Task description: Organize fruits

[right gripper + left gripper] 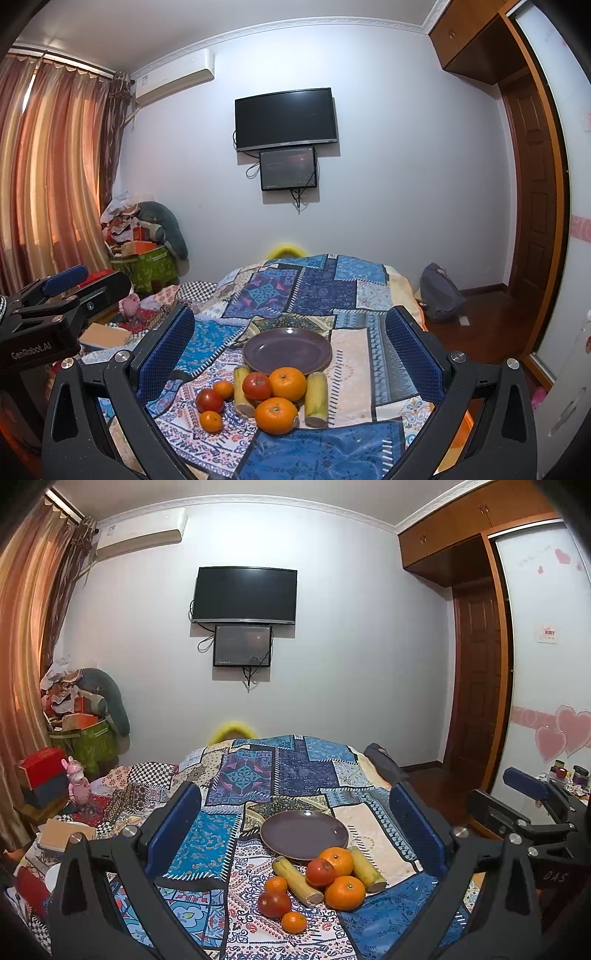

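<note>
An empty purple plate (303,834) (287,350) sits on the patchwork cloth. In front of it lie fruits in a cluster: two large oranges (344,892) (276,415), two small oranges (294,922) (211,421), two red tomatoes (274,904) (257,385) and two pale yellow corn-like pieces (297,881) (316,398). My left gripper (295,834) is open and empty, held above and short of the fruits. My right gripper (290,354) is open and empty too, likewise short of them. The right gripper also shows at the right edge of the left wrist view (524,801).
The cloth (258,775) covers a bed-like surface that drops off at the far end. Boxes and a pink toy (77,784) crowd the left side. A grey bag (441,291) lies on the wooden floor at right, near a wardrobe and door.
</note>
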Available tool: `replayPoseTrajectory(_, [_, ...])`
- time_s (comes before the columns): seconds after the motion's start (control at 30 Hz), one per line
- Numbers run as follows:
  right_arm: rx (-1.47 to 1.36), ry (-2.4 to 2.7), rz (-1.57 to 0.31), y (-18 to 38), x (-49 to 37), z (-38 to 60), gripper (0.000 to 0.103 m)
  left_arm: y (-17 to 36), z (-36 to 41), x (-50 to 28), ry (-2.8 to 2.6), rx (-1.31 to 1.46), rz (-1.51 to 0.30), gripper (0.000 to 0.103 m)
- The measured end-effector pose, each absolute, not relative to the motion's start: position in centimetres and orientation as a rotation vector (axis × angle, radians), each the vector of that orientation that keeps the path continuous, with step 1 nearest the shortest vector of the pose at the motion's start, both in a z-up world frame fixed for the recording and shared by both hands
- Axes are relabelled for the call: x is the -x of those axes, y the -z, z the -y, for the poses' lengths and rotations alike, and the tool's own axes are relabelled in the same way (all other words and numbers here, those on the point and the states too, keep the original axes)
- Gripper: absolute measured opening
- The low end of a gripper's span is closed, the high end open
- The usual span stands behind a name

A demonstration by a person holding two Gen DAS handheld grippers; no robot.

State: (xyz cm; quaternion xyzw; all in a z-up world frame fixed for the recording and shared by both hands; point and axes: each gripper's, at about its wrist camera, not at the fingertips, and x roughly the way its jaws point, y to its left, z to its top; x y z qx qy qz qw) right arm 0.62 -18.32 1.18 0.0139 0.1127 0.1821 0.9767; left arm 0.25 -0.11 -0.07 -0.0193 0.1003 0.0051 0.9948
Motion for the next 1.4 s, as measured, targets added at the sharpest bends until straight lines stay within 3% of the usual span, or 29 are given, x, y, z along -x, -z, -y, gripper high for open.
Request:
replayPoseTrajectory(0.27, [-0.024, -0.389, -0.241, -0.8, -1.3, 18.2, 0.103, 0.5, 0.1, -0.7, 0.000, 0.034, -0.210, 0.102])
replayPoseTrajectory(0.33, [-0.024, -0.395, -0.246, -0.6, -1.6, 18.2, 0.101, 0.7, 0.0, -1.1, 0.008, 0.037, -0.222, 0.094])
replayPoseTrajectory(0.57, [-0.027, -0.419, -0.367, 1.5, -4.7, 18.4, 0.072, 2.5, -0.9, -4.3, 0.015, 0.043, -0.337, 0.072])
replayPoseTrajectory(0.8, [-0.027, -0.417, -0.531, 5.0, -8.5, 19.0, 0.055, 5.8, -2.8, -8.4, 0.018, 0.072, -0.482, 0.054])
replayPoseTrajectory(0.97, [-0.029, -0.425, -0.657, 7.9, -11.0, 19.2, 0.047, 8.8, -4.1, -11.6, 0.051, 0.110, -0.606, 0.051])
replayPoseTrajectory(1.3, [-0.034, -0.455, -0.832, 12.2, -15.2, 18.6, 0.046, 13.9, -3.5, -16.8, 0.114, 0.110, -0.787, 0.051])
replayPoseTrajectory(1.4, [-0.027, -0.462, -0.872, 13.3, -16.4, 18.1, 0.041, 14.3, -2.7, -17.4, 0.145, 0.110, -0.799, 0.051])
